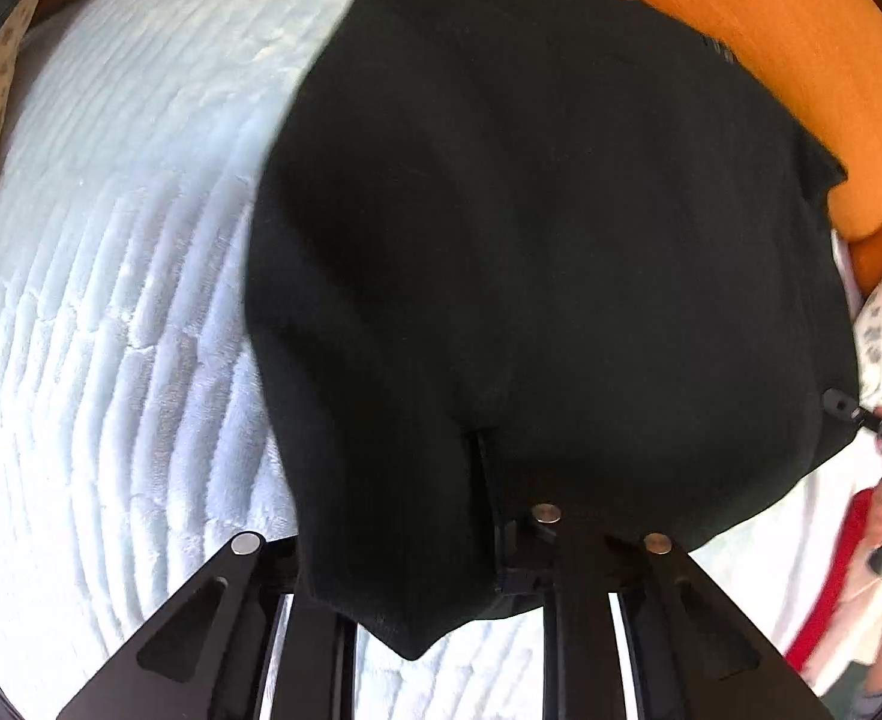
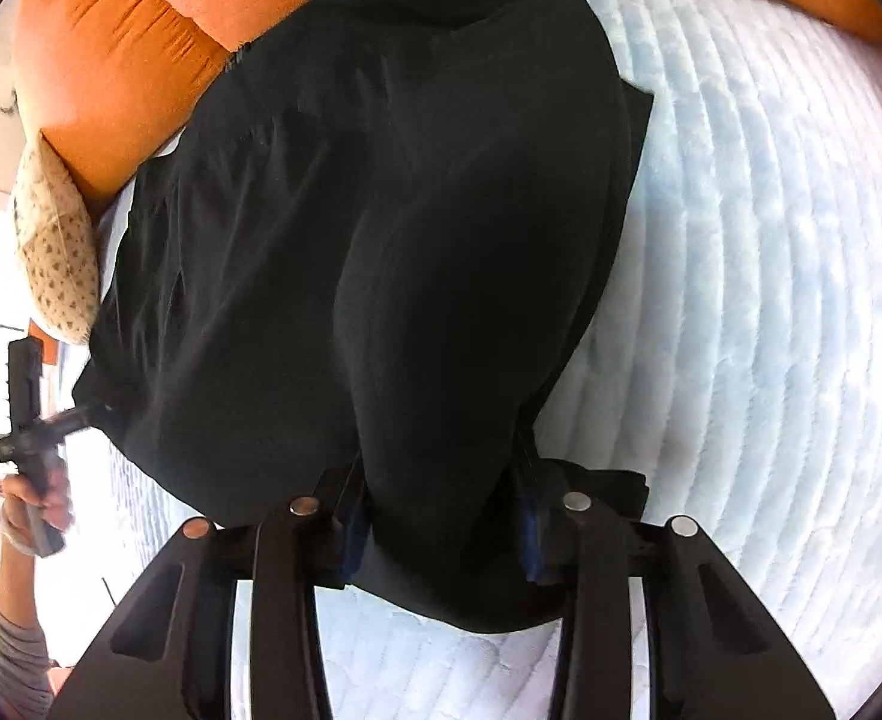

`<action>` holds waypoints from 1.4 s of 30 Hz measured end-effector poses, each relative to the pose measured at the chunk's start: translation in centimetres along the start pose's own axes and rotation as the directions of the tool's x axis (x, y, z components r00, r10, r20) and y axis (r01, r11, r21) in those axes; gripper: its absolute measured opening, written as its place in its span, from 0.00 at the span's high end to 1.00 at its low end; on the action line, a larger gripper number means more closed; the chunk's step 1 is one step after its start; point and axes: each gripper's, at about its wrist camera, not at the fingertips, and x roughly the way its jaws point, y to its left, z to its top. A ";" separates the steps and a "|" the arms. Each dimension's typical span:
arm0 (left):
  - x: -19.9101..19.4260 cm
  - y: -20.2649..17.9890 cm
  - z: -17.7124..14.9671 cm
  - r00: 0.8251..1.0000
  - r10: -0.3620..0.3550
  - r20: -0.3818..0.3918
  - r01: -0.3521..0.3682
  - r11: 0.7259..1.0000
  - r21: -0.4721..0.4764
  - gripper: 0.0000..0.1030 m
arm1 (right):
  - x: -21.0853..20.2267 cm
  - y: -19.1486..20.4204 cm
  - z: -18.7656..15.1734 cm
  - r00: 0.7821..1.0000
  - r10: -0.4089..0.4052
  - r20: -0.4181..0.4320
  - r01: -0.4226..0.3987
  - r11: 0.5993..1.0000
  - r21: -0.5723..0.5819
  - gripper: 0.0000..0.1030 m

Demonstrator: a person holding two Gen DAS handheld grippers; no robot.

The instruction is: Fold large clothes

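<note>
- Both hand-held grippers are clamped on one black garment: the left hand-held gripper (image 1: 516,546) pinches its near edge at the bottom centre of the left wrist view, and the right hand-held gripper (image 2: 441,540) has cloth bunched between its fingers at the bottom of its own view.
- Spread away from the grippers, the black garment (image 1: 531,252) fills the middle of both views, over the bed (image 1: 111,300) and reaching an orange cushion (image 1: 771,60) at upper right.
- It looks soft, limp, matte and fairly thick, so it should drape and sag rather than hold a crease; edges and corners seem the best holds.
- Ribbed, fluffy pale-blue bedding should grip the cloth a little.
- A patterned pillow (image 2: 57,258) lies at the left of the right wrist view.
</note>
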 end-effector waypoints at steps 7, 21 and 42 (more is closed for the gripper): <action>-4.5 2.4 -3.3 0.974 0.058 0.221 -0.068 0.997 0.038 0.18 | -2.3 -1.5 -1.5 0.995 -0.075 0.063 0.073 0.997 0.035 0.11; 0.8 3.4 -2.2 0.987 -0.069 0.147 0.085 0.990 -0.108 0.19 | 1.5 -3.3 -2.0 0.996 0.086 -0.006 -0.082 0.971 0.225 0.04; 2.1 -4.0 -0.2 0.964 0.040 0.262 -0.024 0.998 -0.063 0.23 | 4.8 2.1 -1.9 0.984 -0.176 -0.002 0.175 0.983 0.051 0.08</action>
